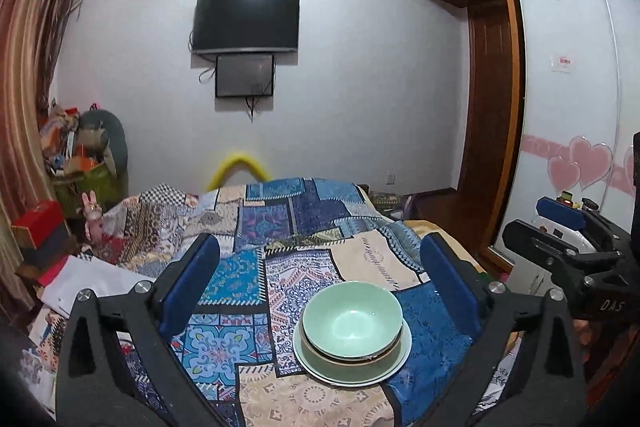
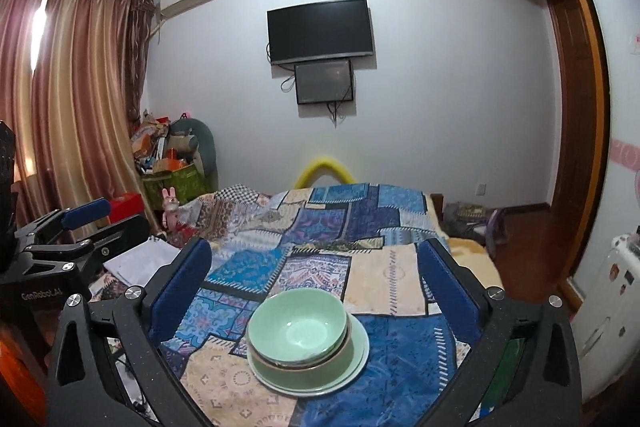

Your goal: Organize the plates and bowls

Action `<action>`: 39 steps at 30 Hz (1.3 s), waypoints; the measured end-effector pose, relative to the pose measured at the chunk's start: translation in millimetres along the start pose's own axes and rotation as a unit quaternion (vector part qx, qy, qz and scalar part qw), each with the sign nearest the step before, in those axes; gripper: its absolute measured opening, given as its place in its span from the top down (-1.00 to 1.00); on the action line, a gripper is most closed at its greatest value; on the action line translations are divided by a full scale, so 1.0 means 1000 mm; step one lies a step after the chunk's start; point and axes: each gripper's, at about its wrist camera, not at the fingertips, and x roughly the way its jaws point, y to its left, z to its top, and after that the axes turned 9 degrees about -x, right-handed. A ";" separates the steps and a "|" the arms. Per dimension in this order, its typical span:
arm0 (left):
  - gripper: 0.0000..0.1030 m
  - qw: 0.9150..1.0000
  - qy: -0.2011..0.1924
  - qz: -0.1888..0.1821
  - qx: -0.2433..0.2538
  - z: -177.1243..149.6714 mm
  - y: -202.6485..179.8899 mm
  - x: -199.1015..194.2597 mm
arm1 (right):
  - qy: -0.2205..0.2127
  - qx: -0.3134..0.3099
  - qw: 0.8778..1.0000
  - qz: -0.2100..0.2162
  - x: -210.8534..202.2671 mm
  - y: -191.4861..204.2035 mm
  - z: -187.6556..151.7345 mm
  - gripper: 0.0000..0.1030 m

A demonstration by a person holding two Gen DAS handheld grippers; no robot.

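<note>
A stack of pale green dishes stands on the patchwork cloth (image 1: 256, 227): a flat plate (image 1: 310, 367) at the bottom and nested bowls on it, the top bowl (image 1: 352, 319) empty. My left gripper (image 1: 320, 247) is open, raised above and behind the stack, with nothing between its blue pads (image 1: 188, 283). The right gripper's blue pad (image 1: 560, 213) shows at the right edge. In the right wrist view the same top bowl (image 2: 298, 323) and plate (image 2: 360, 353) lie below my right gripper (image 2: 316, 251), which is open and empty. The left gripper's pad (image 2: 86, 213) shows at the left.
The cloth covers a bed that runs toward the far wall with a television (image 1: 246, 23). A wardrobe with sliding doors (image 1: 568, 107) stands at the right. A heap of clutter (image 1: 80, 167), a red box (image 1: 38, 223) and white papers (image 1: 88, 283) lie at the left by the curtain.
</note>
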 end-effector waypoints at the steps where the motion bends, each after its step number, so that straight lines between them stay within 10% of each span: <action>1: -0.98 1.000 -0.003 0.002 0.003 0.000 -0.001 -0.001 | 0.000 0.000 1.000 0.001 0.000 0.000 0.000 -1.00; 39: -1.00 1.000 -0.016 -0.010 -0.009 -0.002 0.002 -0.006 | -0.012 -0.001 1.000 0.008 -0.012 0.007 -0.002 -1.00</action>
